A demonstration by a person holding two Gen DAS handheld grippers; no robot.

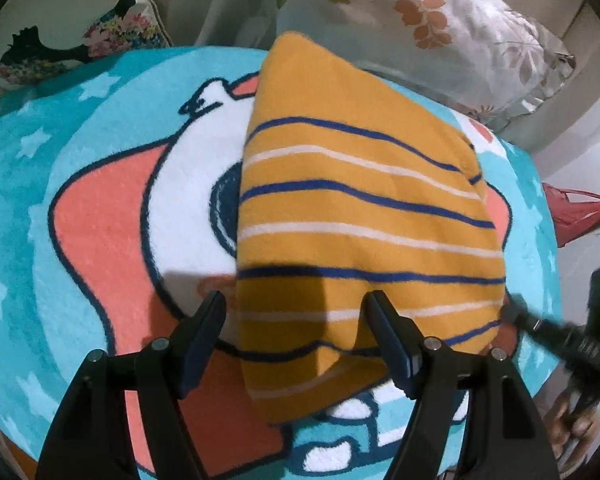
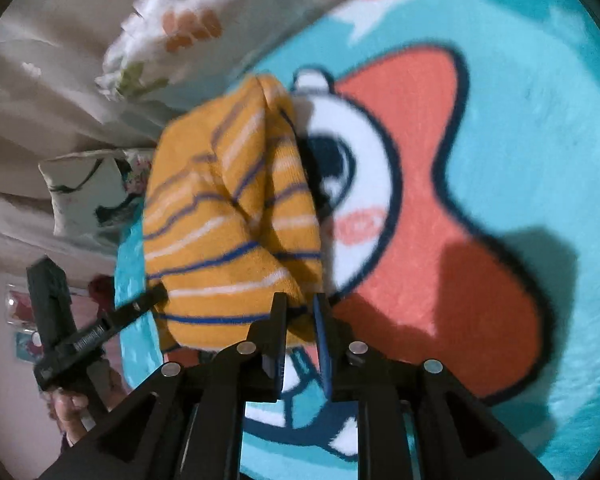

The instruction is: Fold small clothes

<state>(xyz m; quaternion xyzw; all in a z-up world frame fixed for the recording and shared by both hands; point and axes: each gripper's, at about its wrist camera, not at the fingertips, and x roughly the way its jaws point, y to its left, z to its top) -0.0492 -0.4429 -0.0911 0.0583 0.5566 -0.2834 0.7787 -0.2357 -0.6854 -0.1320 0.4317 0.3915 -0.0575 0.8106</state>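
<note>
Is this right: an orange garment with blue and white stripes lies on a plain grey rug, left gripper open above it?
Not quite. The rug is turquoise with a cartoon pattern, not plain grey, as the left wrist view shows. The orange garment with blue and white stripes does lie on it, left gripper open above.

Garment (image 1: 364,216) — orange, blue-and-white stripes; rug (image 1: 16,220) — turquoise, white stars

Mustard-yellow knit garment (image 1: 356,216) with thin blue and white stripes, folded over, lying on the rug ahead of the left tongs; near edge seemingly nipped between the right tongs.
</note>
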